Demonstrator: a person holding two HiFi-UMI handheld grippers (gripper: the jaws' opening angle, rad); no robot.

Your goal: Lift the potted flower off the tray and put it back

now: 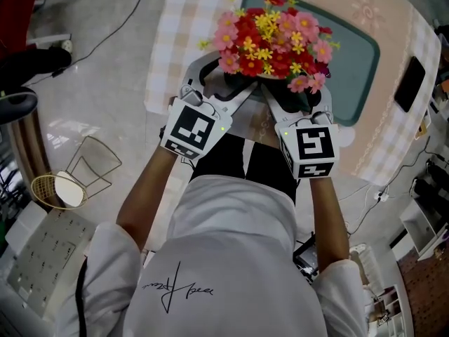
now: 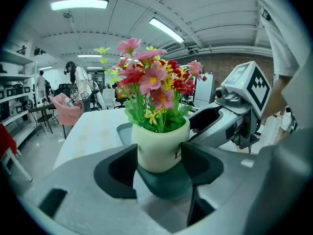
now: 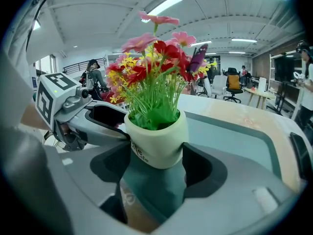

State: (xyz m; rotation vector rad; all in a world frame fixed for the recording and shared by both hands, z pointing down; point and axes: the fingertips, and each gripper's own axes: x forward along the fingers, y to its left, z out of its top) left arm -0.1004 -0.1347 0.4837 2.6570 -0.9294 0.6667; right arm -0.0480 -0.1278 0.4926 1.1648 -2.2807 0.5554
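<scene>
A cream pot of pink, red and yellow flowers stands on the teal tray, at the tray's near edge. Both grippers reach in from the near side. In the left gripper view the pot sits between the jaws of my left gripper; the pads lie right against its sides, and whether they press is unclear. In the right gripper view the pot stands between the wide-set jaws of my right gripper, on the tray. The blooms hide the fingertips in the head view.
The tray lies on a table with a checked cloth. A black phone rests at the table's right edge. A wire basket with a round mirror and a cable lie on the floor to the left.
</scene>
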